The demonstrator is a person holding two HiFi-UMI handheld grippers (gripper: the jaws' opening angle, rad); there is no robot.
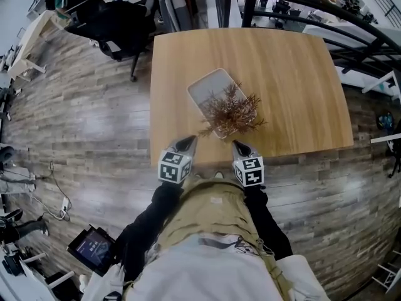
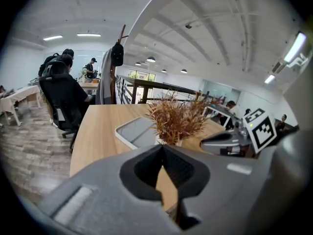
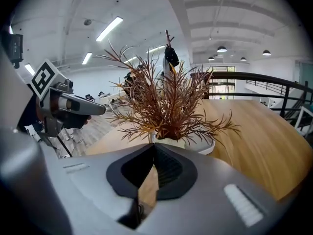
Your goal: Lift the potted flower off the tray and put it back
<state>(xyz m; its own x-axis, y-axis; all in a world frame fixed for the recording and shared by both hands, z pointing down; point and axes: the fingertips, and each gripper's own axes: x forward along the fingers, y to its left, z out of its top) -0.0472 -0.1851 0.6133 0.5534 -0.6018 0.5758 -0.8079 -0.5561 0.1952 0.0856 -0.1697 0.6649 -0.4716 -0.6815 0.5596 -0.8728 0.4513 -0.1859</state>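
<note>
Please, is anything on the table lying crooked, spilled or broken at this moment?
Nothing is spilled or broken. Only the tray lies diagonal to the edges of the table, and the potted flower stands upright at the tray's near end, not in its middle.

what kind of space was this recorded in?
Probably an open-plan office, maybe on an upper level: an occupied office chair by desks, ceiling strip lights, and a black railing beside the wooden table.
</note>
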